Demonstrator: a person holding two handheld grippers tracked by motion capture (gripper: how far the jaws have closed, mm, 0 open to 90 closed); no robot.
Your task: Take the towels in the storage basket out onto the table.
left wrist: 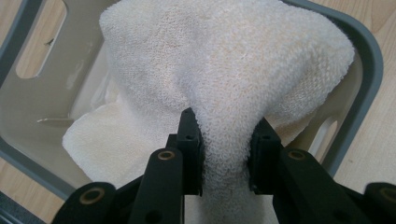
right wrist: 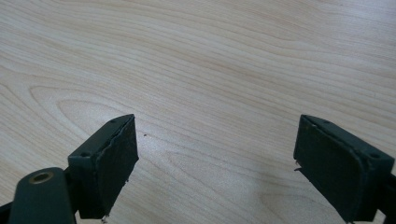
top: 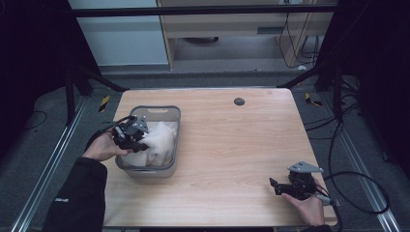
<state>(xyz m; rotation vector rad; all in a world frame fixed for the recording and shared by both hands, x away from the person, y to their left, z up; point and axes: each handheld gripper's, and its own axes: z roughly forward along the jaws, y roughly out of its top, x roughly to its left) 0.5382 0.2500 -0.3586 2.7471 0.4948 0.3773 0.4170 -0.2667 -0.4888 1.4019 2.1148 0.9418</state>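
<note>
So your left gripper is clamped on a bunched-up fold of the cream-white terry towel, and you can see it really well in the left gripper view: both black jaws are pinched in on the fabric, with a thick ridge of cloth squeezed between the pads and fanning out wider above them. The towel sits inside the grey plastic basket with the rounded corners and cut-out handles, most of it heaped up in the middle, with a flatter bit lying on the basket floor off to one side. From the high view, that basket is on the left part of the light wooden table, and your left hand comes in over its left rim, with the gripper angled into the cloth. Your right gripper is well away from all that, down near the front right corner of the table, held low in your right hand with its jaws spread wide and nothing between them. In the right gripper view it's just bare wood grain between the two pads. There's also a small dark round disc near the far edge of the table, well apart from both the basket and the grippers.
</note>
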